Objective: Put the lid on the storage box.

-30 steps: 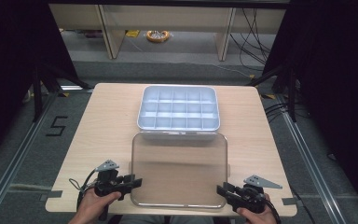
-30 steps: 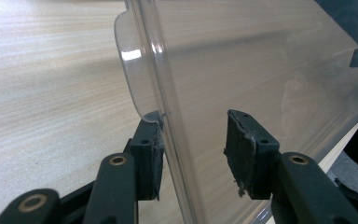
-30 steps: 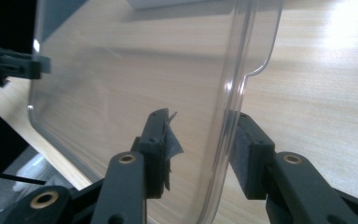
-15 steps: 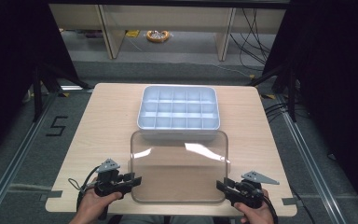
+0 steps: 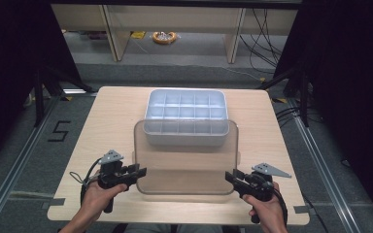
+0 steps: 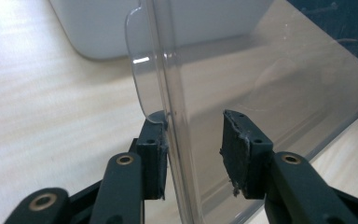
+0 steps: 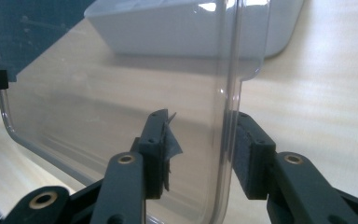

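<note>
Both tongs (image 5: 138, 171) (image 5: 231, 176) straddle the clear lid's (image 5: 184, 158) side edges.

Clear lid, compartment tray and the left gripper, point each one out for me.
clear lid (image 5: 184, 160), high view, middle of its panel.
compartment tray (image 5: 187, 109), high view, centre dividers.
left gripper (image 6: 193, 151), left gripper view, midway between its fingertips.
</note>
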{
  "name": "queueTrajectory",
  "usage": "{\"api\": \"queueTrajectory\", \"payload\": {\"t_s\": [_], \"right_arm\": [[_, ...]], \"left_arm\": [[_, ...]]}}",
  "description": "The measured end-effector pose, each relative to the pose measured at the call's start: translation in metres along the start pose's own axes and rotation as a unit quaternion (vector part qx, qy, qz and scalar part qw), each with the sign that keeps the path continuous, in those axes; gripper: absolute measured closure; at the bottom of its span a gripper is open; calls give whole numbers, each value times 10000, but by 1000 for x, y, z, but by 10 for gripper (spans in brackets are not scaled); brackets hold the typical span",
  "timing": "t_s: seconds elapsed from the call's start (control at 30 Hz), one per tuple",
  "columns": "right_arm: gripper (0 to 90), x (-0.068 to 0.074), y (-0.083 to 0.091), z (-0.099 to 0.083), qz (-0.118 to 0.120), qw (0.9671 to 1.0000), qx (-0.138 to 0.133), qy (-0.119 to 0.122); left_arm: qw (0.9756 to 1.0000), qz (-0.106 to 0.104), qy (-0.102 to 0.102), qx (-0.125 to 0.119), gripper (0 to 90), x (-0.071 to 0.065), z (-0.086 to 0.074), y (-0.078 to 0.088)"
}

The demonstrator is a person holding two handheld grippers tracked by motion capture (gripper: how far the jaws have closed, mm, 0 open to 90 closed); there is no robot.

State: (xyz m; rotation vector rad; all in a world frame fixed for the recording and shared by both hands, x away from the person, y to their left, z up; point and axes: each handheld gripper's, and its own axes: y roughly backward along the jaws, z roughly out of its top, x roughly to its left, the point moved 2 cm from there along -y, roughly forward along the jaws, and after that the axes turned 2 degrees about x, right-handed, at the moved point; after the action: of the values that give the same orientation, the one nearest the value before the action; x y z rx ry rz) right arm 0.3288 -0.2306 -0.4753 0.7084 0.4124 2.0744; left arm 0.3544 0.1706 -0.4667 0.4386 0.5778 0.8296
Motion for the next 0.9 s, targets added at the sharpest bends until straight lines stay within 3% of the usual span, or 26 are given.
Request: {"api": "queueTrajectory", "payload": {"t_s": [0.13, 0.17, 0.2, 0.27, 0.3, 0.53, 0.57, 0.6, 0.73, 0.9], "right_arm": [[608, -2, -3, 10, -76, 9999, -59, 59], [600, 0, -4, 16, -89, 9998, -110, -147], [595, -5, -6, 19, -116, 9998, -139, 90], [589, -3, -7, 24, -89, 9998, -129, -152], [589, -5, -8, 27, -73, 9998, -201, -30], [591, -6, -13, 46, -209, 9993, -319, 64], [591, -3, -12, 48, -191, 9994, -259, -162], [590, -7, -14, 51, -195, 9992, -357, 49], [587, -7, -18, 65, -195, 9990, -400, 49], [583, -7, -26, 82, -356, 9984, -446, -19]], "left_arm": [[10000, 10, -27, -70, 606, 1, 10, -1], [10000, 28, -24, -92, 602, 1, 13, -1], [9999, 22, -39, -109, 599, 1, 19, -1], [9998, 40, -24, -168, 597, 2, 25, -1], [9998, 40, -24, -168, 597, 2, 25, -1], [9997, 112, -14, -237, 594, 8, 43, -6], [9996, 128, 36, -260, 594, 10, 47, -7], [9996, 97, 68, -267, 594, 11, 51, -8], [9992, 172, 107, -353, 593, 16, 65, -10], [9988, 237, 157, -410, 584, 21, 81, -15]]}}
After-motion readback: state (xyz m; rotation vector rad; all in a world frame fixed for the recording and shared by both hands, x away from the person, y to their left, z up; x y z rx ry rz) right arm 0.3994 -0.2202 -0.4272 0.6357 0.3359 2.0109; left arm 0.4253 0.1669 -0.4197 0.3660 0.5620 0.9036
